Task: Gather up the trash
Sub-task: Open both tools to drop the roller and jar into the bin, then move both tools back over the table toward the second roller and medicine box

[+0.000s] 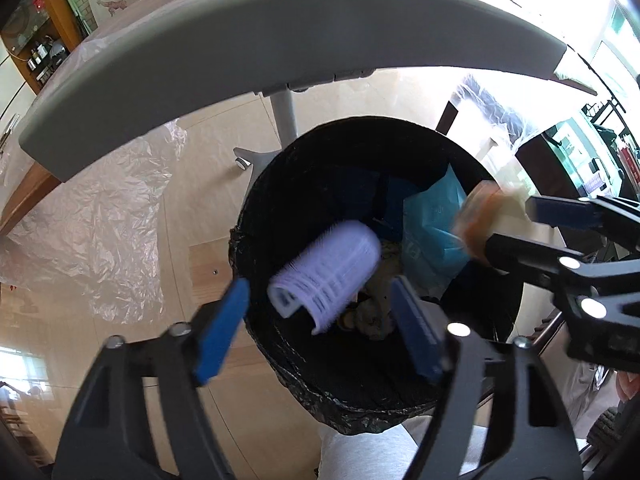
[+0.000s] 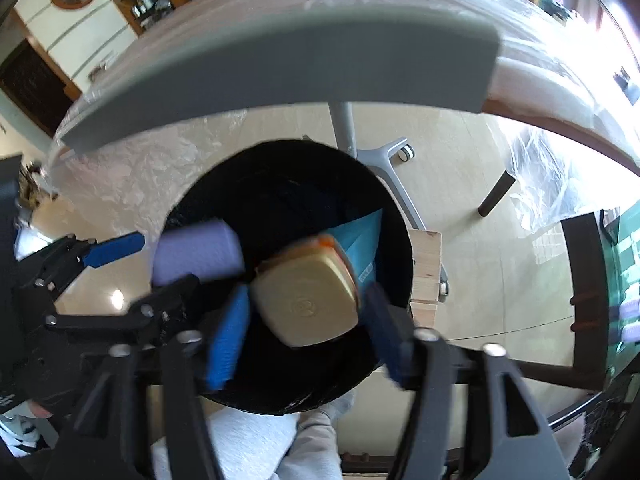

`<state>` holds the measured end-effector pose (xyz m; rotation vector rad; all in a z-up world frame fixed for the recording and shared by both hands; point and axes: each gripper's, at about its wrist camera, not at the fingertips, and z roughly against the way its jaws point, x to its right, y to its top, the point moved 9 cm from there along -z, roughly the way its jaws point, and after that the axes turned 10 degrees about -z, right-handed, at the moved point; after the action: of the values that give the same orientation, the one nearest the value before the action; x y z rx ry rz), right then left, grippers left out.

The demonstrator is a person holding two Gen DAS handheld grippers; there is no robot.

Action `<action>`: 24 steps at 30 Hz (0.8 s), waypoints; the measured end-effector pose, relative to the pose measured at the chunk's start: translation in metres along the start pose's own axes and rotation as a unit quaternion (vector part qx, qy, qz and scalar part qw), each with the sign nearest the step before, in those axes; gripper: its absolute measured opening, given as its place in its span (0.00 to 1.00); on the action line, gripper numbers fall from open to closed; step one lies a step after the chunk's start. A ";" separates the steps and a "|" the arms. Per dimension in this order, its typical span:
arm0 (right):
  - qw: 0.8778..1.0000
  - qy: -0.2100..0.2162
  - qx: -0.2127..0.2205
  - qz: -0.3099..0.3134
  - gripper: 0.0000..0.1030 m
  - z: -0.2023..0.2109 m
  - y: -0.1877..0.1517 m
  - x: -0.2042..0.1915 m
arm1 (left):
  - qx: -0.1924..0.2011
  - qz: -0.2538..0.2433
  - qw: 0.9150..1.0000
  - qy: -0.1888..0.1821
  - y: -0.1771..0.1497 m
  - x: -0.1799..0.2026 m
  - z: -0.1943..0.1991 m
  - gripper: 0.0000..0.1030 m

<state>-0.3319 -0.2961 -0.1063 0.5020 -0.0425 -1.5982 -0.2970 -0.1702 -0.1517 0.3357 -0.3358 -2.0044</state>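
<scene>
Bin: a round trash bin lined with a black plastic bag (image 1: 280, 364) stands on the pale tiled floor, below the near edge of a grey-rimmed table covered in clear plastic sheeting (image 1: 224, 36); both wrist views look down into it.
Bin contents: a crumpled blue plastic bag (image 1: 432, 220) lies against the far right inner wall, with brownish scraps (image 1: 374, 312) at the bottom.
Left gripper: the left gripper (image 1: 320, 328) hangs over the near left part of the bin mouth, its blue-padded fingers (image 1: 222, 328) spread wide and touching nothing.
Lilac item: a lilac ridged cylindrical roller with small bristles (image 1: 326, 270) sits between and beyond the left fingers, over the bin opening, blurred and apart from both pads.
Right gripper: the right gripper (image 2: 300, 326) is over the middle of the bin, its fingers (image 2: 228, 332) set fairly wide.
Beige item: a beige rounded-square plastic tub with an orange lid edge (image 2: 310, 300) is between the right pads; it is blurred, and whether the pads grip it cannot be told.
Surroundings: a grey wheeled table leg (image 2: 386, 160) stands beyond the bin, and a pale wooden block (image 2: 426, 264) is just beside its right rim.
</scene>
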 end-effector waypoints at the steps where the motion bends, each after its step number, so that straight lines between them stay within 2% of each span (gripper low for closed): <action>1: 1.000 0.004 0.005 -0.004 0.70 0.004 0.001 0.000 | 0.000 0.000 1.000 -0.002 0.000 0.000 0.001 0.75; 7: 0.999 0.022 0.033 -0.010 0.78 0.035 0.007 0.000 | 0.014 0.004 1.000 -0.006 -0.001 -0.004 0.019 0.75; 13: 0.993 0.019 0.112 0.028 0.86 0.085 0.032 -0.013 | 0.080 0.035 0.996 -0.035 0.018 -0.018 0.070 0.75; 14: 0.991 0.013 0.128 0.038 0.88 0.093 0.041 -0.017 | 0.095 0.041 0.994 -0.041 0.026 -0.023 0.080 0.76; 16: 0.987 0.005 0.154 0.055 0.91 0.104 0.059 -0.024 | 0.129 0.049 0.989 -0.048 0.045 -0.035 0.099 0.86; 19: 0.979 -0.003 0.193 0.069 0.94 0.115 0.098 -0.038 | 0.178 0.060 0.981 -0.040 0.083 -0.058 0.124 0.93; 22: 0.975 -0.005 0.212 0.064 0.95 0.113 0.136 -0.050 | 0.196 0.068 0.978 -0.012 0.121 -0.092 0.129 0.94; 24: 0.972 -0.011 0.221 0.082 0.96 0.104 0.167 -0.063 | 0.190 0.071 0.979 0.007 0.144 -0.116 0.123 0.94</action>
<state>-0.2103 -0.2815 0.0598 0.8029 -0.4539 -1.4303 -0.1755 -0.1170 0.0258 0.5497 -0.7181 -1.7915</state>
